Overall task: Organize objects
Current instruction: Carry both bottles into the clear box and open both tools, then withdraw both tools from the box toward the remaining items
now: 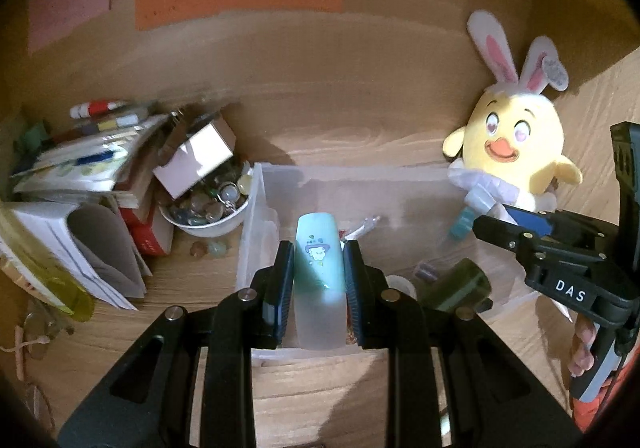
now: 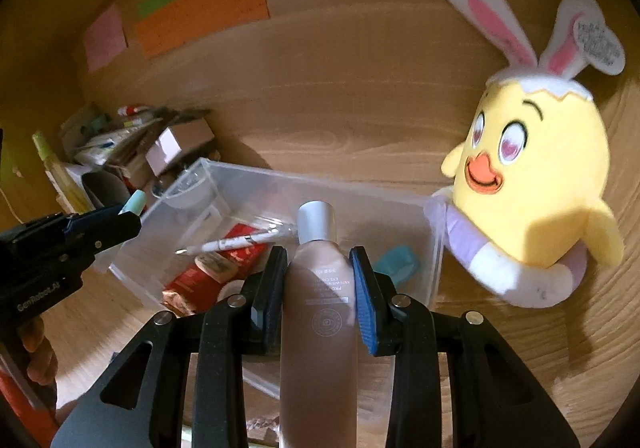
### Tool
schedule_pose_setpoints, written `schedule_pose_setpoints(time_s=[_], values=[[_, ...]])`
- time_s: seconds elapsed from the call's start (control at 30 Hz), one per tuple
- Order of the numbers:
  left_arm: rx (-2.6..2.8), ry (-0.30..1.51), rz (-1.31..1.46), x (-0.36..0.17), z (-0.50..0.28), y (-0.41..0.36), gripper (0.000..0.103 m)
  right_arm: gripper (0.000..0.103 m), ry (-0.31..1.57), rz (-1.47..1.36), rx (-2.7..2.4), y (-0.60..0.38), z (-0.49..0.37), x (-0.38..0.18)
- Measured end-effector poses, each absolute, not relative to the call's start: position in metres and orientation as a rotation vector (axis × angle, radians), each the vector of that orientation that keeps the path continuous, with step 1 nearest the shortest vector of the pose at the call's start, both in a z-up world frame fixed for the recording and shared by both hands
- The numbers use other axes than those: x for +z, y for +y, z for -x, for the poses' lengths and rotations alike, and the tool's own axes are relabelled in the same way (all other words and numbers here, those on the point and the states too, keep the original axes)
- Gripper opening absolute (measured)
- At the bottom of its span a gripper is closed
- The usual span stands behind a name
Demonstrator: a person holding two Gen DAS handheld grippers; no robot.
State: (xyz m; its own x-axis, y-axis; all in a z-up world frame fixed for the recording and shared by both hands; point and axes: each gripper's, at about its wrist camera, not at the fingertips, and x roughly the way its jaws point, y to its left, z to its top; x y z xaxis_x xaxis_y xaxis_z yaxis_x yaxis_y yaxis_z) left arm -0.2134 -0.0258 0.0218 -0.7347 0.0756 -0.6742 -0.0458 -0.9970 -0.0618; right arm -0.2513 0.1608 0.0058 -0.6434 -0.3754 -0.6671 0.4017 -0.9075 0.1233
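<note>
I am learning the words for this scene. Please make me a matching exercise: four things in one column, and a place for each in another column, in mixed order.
Things:
1. pale green tube
2. brown tube with silver cap
3. white pen
4. bowl of glass beads

Places:
A. lying inside the clear plastic box
B. between the jaws of the left gripper
C. on the desk, beside the pile of books
D. between the jaws of the right gripper

Pairs: 1-B, 2-D, 3-A, 4-C
</note>
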Motion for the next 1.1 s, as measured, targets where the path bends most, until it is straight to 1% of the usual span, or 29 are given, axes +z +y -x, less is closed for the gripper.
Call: schedule_pose_setpoints(time_s=[0.27, 0.57, 0.73, 0.8, 0.9, 0.97, 1.0, 1.07, 1.1], values=[[2.817, -0.054, 1.202, -0.001, 0.231, -0.02, 0.024, 0.029, 0.077, -1.078, -2.494, 0.154, 0.262, -0.013], [2.789, -0.01, 1.234, -0.011, 0.237, -0.011, 0.024, 0.03, 0.089, -1.093, -2.5, 0.152, 0.265, -0.013], [2.791, -0.006, 1.211, -0.006, 0.232, -0.009, 0.025, 0.037, 0.075, -1.055, -2.523, 0.157, 0.259, -0.005], [2.794, -0.009, 1.201, -0.002, 0.23, -0.01, 0.026, 0.037, 0.068, -1.043, -2.526, 0.158, 0.258, -0.001], [2.799, -0.02, 1.182, 0.004, 0.225, -0.011, 0.036, 0.037, 0.061, -1.027, -2.526, 0.161, 0.253, 0.006], [2.808, -0.022, 1.162, 0.009, 0.22, -0.011, 0.047, 0.038, 0.055, -1.016, -2.525, 0.163, 0.248, 0.01], [2.813, -0.02, 1.151, 0.012, 0.216, -0.011, 0.05, 0.038, 0.054, -1.013, -2.524, 0.164, 0.247, 0.012], [2.822, -0.017, 1.133, 0.017, 0.21, -0.012, 0.059, 0.045, 0.05, -0.995, -2.526, 0.166, 0.24, 0.016], [2.824, -0.018, 1.126, 0.02, 0.206, -0.013, 0.062, 0.046, 0.051, -0.987, -2.529, 0.166, 0.237, 0.017]])
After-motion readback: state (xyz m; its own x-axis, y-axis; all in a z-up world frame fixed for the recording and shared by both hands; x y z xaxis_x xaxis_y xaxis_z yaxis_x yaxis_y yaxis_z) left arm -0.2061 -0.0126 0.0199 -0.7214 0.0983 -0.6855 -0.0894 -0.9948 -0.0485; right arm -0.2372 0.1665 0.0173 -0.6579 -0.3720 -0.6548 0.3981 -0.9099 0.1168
